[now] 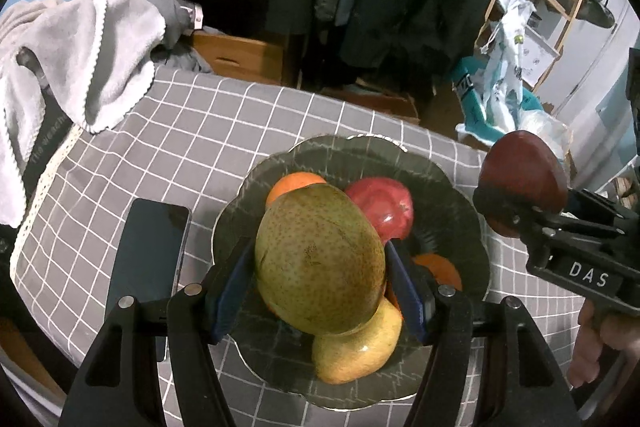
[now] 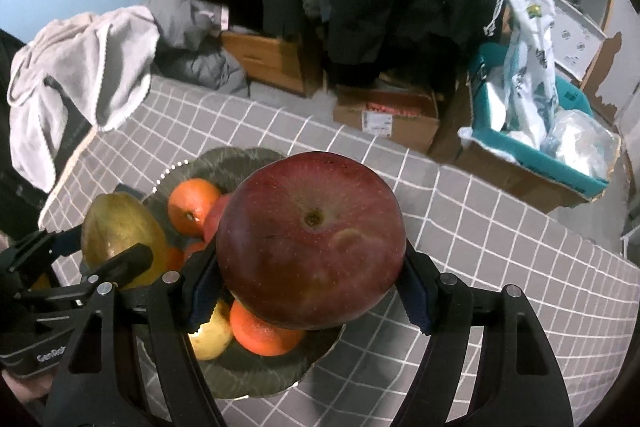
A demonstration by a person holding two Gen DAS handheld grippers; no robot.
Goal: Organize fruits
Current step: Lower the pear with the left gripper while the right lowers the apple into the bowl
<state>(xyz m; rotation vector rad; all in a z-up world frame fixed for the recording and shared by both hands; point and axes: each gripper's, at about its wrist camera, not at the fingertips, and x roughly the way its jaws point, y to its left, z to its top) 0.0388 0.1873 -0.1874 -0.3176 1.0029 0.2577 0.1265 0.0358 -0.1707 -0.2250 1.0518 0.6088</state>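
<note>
1. Cluttered room: a table point(image 1: 280, 131) under a grey checked cloth, with hanging coats, boxes and a towel point(image 1: 100, 67) draped at its far left corner.
2. Near the table's front edge sits a scalloped glass bowl point(image 1: 460, 195), a phone point(image 1: 148, 259) just beside it on the left.
3. Already in the bowl: two oranges point(image 2: 192, 205), a red apple point(image 1: 384, 207) and a yellow fruit point(image 1: 360, 355).
4. Left gripper point(image 1: 320, 283) is clamped on a green pear point(image 1: 320, 259), pads pressing both flanks, held over the bowl's middle.
5. Right gripper point(image 2: 308, 287) is clamped on a dark red apple point(image 2: 312, 239), held above the bowl's right rim.
6. Step in hand, as I judge it: bringing both fruits to the bowl for placing.
7. Next move calls for lowering each into a free gap, the pear likely toward the left, the apple toward the right, then parting the fingers gently.
8. Risk: the pile is crowded, so a fruit set on top could roll off over the rim.
</note>
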